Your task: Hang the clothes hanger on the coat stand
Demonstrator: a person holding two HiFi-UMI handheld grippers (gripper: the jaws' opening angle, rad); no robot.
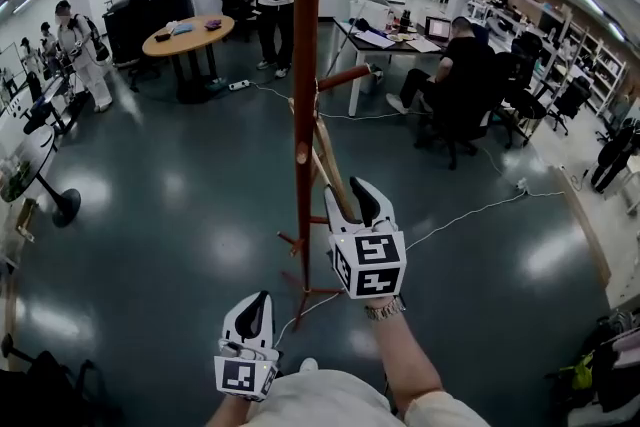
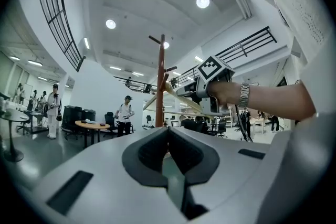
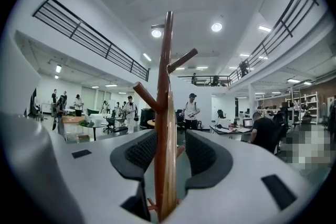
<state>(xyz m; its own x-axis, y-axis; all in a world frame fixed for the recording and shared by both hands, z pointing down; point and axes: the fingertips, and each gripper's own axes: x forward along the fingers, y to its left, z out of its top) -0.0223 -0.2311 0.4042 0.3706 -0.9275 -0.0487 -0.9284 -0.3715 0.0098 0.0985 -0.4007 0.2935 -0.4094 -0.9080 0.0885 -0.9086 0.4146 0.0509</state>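
Patience suited this step. In the head view, the right gripper (image 1: 350, 202) had the clothes hanger (image 1: 326, 160) pinched in its jaws. The pale wood slanted up beyond the jaws, just beside the coat stand (image 1: 305, 65); whether the two touched I could not tell. The left gripper (image 1: 252, 313) hung low, well behind the right jaws.

In the left gripper view its jaws were pressed together on nothing, with the stand far ahead of them.

In the right gripper view the hanger stood edge-on between the jaws, the pole straight beyond them and a peg (image 3: 145, 95) above and left of them. By my judgement the grip needed to be firm while the hook, which was not clearly seen, was lifted over a peg and lowered until seated. Only then should the jaws ease apart.
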